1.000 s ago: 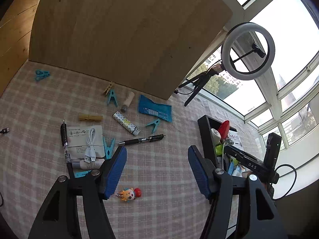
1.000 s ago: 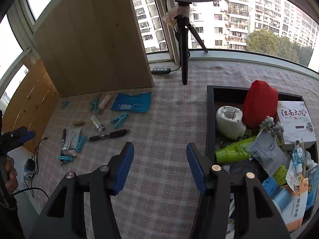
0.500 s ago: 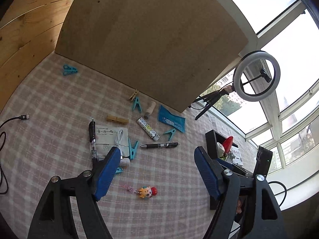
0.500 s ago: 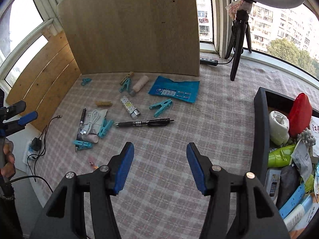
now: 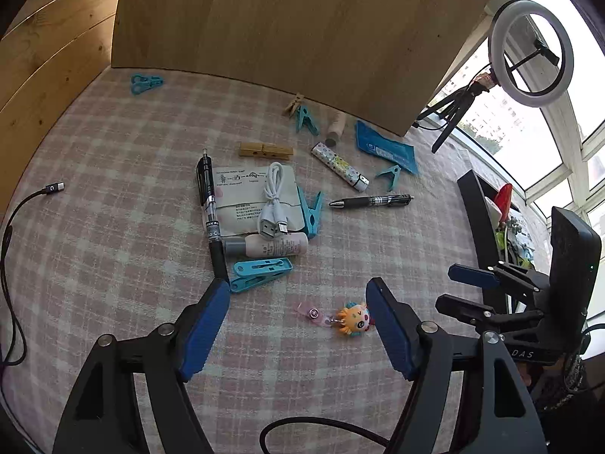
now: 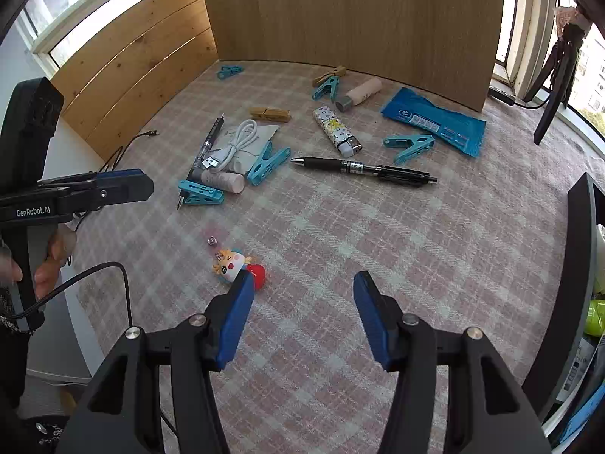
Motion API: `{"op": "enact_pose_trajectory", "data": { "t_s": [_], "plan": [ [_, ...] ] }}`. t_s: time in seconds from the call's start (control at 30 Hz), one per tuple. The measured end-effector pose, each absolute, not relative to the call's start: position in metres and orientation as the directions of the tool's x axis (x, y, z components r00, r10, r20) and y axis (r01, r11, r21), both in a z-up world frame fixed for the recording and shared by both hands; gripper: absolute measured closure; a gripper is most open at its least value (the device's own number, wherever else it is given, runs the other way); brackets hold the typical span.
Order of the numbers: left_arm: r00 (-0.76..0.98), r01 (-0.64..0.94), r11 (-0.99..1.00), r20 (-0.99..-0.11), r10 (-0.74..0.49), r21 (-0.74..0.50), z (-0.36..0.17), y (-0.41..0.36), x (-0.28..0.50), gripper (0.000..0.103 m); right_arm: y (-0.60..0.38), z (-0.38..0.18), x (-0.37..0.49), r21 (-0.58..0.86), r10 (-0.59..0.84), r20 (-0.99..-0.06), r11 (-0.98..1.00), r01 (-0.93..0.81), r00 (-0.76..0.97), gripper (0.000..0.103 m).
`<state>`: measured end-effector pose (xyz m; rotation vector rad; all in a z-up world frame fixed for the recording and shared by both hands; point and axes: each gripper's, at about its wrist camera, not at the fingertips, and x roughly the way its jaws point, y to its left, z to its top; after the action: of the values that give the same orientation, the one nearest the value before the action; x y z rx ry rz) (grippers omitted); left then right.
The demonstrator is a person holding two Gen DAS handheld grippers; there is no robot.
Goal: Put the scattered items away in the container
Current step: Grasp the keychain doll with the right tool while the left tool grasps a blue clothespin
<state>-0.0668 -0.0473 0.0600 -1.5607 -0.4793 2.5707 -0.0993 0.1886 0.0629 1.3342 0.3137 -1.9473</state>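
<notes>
Hovering with fingers spread, both grippers, left gripper point(image 5: 298, 325) and right gripper point(image 6: 300, 317), approach a cartoon keychain point(image 5: 353, 319) at lower centre; container point(image 5: 478, 219) waits at right edge. Next: straddle, close.

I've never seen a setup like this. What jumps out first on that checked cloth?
A little cartoon-doll keychain lies alone on the checked tablecloth, nearest both open grippers: the left gripper and right gripper. Beyond it sits a scatter of pens, teal clothespins and a white USB cable. A black container stands on the right, already crammed.
</notes>
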Motion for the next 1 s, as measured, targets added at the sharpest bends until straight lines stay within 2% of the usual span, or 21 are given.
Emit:
{"op": "enact_pose_trajectory", "data": {
  "t_s": [0.23,0.5,0.6,0.7,0.8,0.9,0.97,1.0],
  "plan": [
    [-0.428,0.006,-0.965,-0.873,0.234,-0.262,0.037,-0.047,-0.079,0.046,0.144,0.041,-0.082,0.112,-0.394,-0.906,-0.574,0.811,-0.154,0.049],
    [-0.411,-0.058,-0.981,-0.891,0.191,-0.184,0.022,-0.040,-0.095,0.046,0.120,0.024,-0.089,0.081,-0.370,-0.918,-0.520,0.850,-0.140,0.049],
    [-0.405,-0.066,-0.980,-0.893,0.196,-0.186,0.018,-0.040,-0.098,0.046,0.116,0.020,-0.093,0.090,-0.373,-0.919,-0.517,0.852,-0.129,0.049],
    [-0.393,-0.078,-0.977,-0.894,0.215,-0.200,0.016,-0.037,-0.098,0.053,0.114,0.018,-0.094,0.093,-0.371,-0.920,-0.513,0.853,-0.123,0.049],
    [-0.372,-0.088,-0.970,-0.896,0.241,-0.225,0.014,-0.035,-0.099,0.053,0.112,0.017,-0.093,0.075,-0.365,-0.921,-0.504,0.860,-0.134,0.050],
    [-0.357,-0.091,-0.963,-0.895,0.268,-0.252,0.013,-0.034,-0.099,0.061,0.112,0.018,-0.094,0.074,-0.368,-0.920,-0.504,0.860,-0.137,0.058],
    [-0.356,-0.095,-0.962,-0.894,0.273,-0.256,0.014,-0.032,-0.099,0.063,0.111,0.020,-0.097,0.097,-0.380,-0.917,-0.505,0.857,-0.120,0.069],
    [-0.355,-0.099,-0.962,-0.895,0.271,-0.253,0.013,-0.032,-0.099,0.063,0.111,0.020,-0.098,0.104,-0.381,-0.917,-0.506,0.856,-0.114,0.069]
  ]
}}
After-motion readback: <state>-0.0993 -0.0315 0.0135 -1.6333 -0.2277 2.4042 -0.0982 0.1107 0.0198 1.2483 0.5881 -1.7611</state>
